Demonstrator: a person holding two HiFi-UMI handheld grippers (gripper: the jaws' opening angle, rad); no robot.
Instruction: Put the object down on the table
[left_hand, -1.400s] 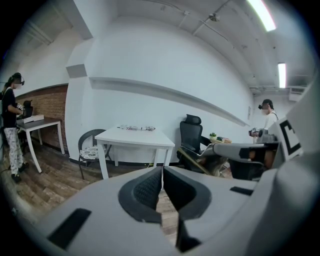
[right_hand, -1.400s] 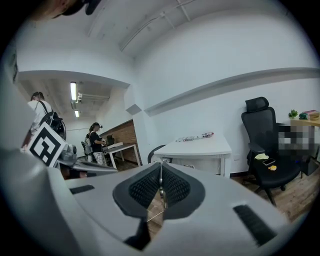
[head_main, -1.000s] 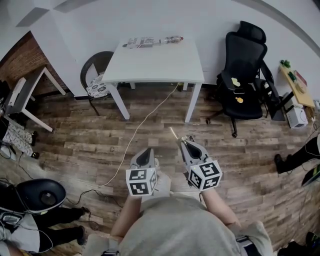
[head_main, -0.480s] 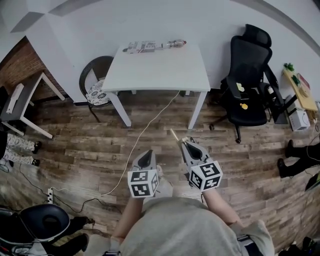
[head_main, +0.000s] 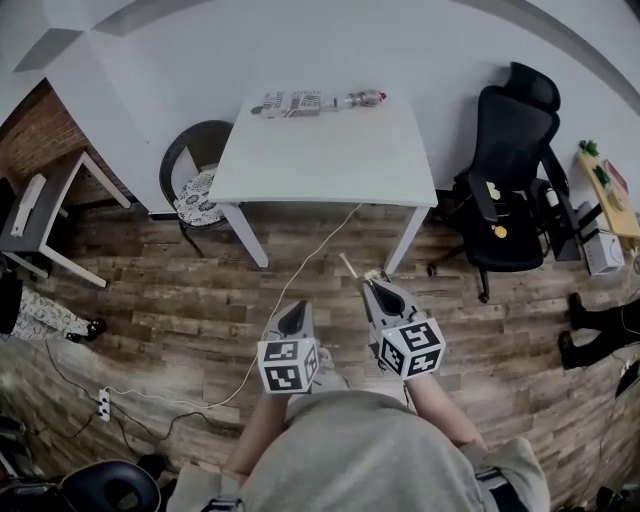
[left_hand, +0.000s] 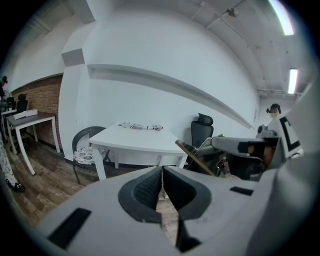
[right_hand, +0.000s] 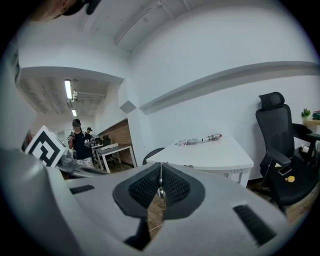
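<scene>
The right gripper (head_main: 372, 283) has its fingers (right_hand: 145, 187) pressed shut on one end of a thin stick (head_main: 348, 266). The stick juts forward and up-left over the wooden floor (head_main: 180, 290), in the lower middle of the head view and well short of the white counter (head_main: 330, 150). The left gripper (head_main: 293, 304) sits just left of it with its fingers (left_hand: 147, 190) closed on nothing.

The grip is on the very end of a long, slim piece, so the stick will probably swivel or slide out if it is jolted. Its free tip leads the way and could strike the counter's near edge first. Laid down carelessly, it may roll or skid off the smooth top.

A pale cable (head_main: 300, 250) runs across the floor from under the counter toward the person's feet, right on the approach line, and could catch a foot. A black office chair (head_main: 510, 180) stands near the counter's right side and a round chair (head_main: 195, 160) is tucked in at its left. A flat printed packet (head_main: 295, 102) and a small bottle-like item (head_main: 365, 98) lie along the counter's far edge. The rest of the top is bare.
</scene>
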